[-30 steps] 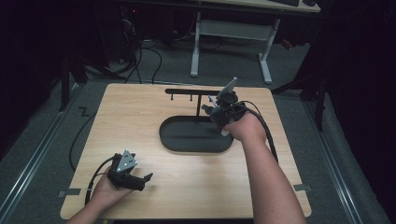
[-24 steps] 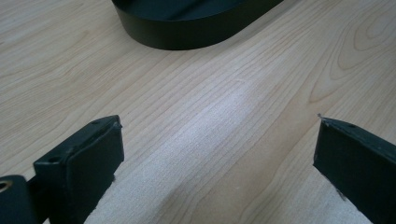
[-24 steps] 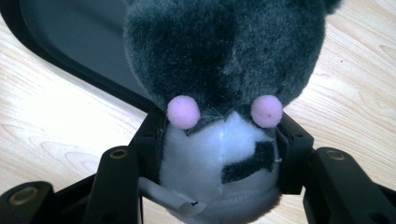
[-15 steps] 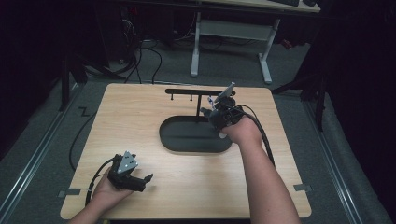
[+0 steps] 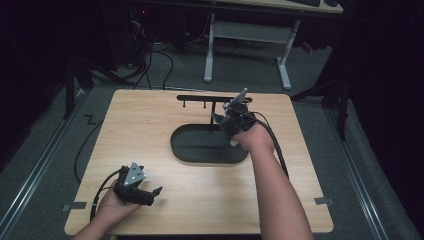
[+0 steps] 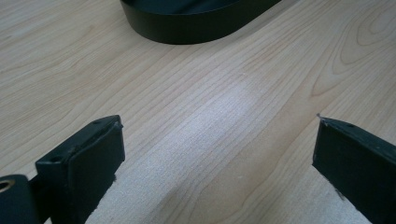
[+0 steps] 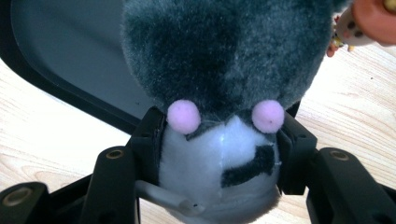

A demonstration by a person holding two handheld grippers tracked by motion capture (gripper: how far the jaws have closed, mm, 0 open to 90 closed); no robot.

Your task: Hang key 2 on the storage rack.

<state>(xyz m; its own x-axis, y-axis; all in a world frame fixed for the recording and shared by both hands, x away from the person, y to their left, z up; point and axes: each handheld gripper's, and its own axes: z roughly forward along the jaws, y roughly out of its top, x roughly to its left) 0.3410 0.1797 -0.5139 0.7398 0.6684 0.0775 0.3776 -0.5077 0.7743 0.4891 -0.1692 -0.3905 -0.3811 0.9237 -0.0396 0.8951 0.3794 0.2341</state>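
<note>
At centre frame, the right gripper [image 7: 219, 154] grasps a grey-and-white plush toy [image 7: 224, 79] over the black oval tray [image 5: 200, 150] — lower gently, release fully inside. Left gripper [image 5: 150, 192], lower left, rests released — nothing between its jaws.

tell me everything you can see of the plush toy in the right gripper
The plush toy is soft and furry: dark grey fur over most of it, a white patch with a dark stitched mark, and two small pink pom-poms. The right gripper clamps its white part between both black jaws, one on each side. It hangs over the rim of the black oval tray on the wooden table. In the high view the hand mostly covers it; just a white bit shows under the gripper.
</note>
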